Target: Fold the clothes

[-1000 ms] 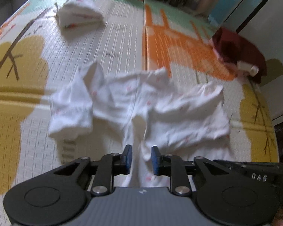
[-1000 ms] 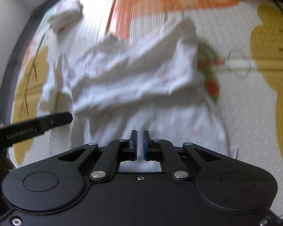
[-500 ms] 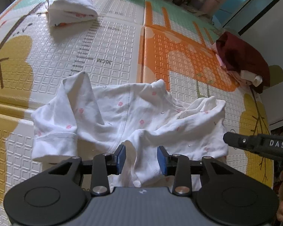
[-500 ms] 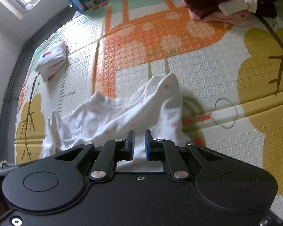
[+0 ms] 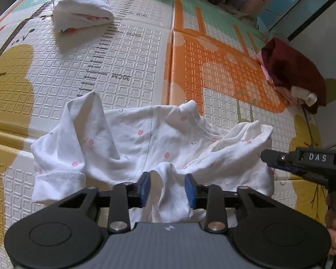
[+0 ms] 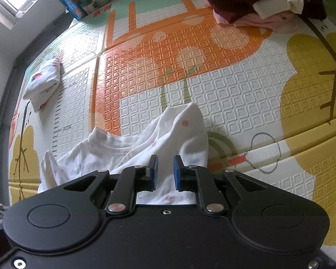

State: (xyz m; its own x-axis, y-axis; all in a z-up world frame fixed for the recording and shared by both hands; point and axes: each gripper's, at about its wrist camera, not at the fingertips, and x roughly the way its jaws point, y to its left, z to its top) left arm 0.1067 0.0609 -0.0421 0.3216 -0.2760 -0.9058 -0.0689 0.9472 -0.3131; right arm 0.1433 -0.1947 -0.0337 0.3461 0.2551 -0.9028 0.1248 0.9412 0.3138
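A small white cotton garment with pink flower print [image 5: 150,143] lies crumpled on the patterned foam play mat [image 5: 134,51] on the floor, one sleeve bunched at its left and its right side rumpled. The left hand-held gripper [image 5: 168,187] points steeply down at the garment's near edge; its blue pads stand at a moderate gap and are closing, with a raised fold of white cloth between them. The right hand-held gripper [image 6: 164,171] holds its pads narrowly apart over the garment's right part, cloth lying in the gap, though a pinch cannot be told. A folded white printed garment [image 5: 82,9] rests far off on the mat, and a dark red clothes pile [image 5: 295,71] sits at the right edge
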